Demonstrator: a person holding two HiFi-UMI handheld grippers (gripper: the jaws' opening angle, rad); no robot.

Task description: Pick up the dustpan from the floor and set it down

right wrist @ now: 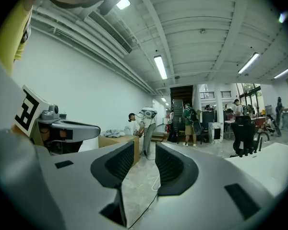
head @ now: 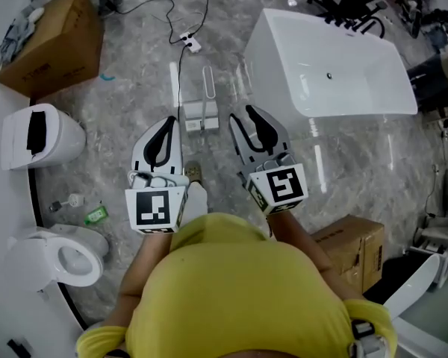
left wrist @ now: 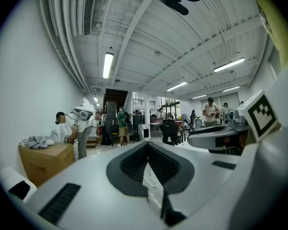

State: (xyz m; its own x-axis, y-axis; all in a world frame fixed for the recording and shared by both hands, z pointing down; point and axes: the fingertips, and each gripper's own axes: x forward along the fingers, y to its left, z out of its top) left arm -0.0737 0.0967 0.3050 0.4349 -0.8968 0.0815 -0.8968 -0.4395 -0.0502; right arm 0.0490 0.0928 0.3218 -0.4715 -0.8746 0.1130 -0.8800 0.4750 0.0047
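A pale dustpan [head: 201, 115] with a long loop handle lies on the grey marble floor, handle pointing away from me. It sits just beyond the tips of both grippers and between them; neither touches it. My left gripper [head: 170, 119] is held level to the dustpan's left, and its jaws meet at the tip with nothing in them; the left gripper view shows the left gripper [left wrist: 146, 145] shut in the same way. My right gripper [head: 243, 114] is to the dustpan's right with its jaws apart. In the right gripper view only floor and a cable show between the jaws of the right gripper [right wrist: 145, 145].
A white bathtub [head: 336, 66] stands at the right rear. Cardboard boxes are at the upper left [head: 52, 39] and lower right [head: 355, 248]. Two toilets [head: 41, 136] [head: 60, 256] line the left wall. A power strip [head: 190, 43] with its cable lies ahead. People stand far off.
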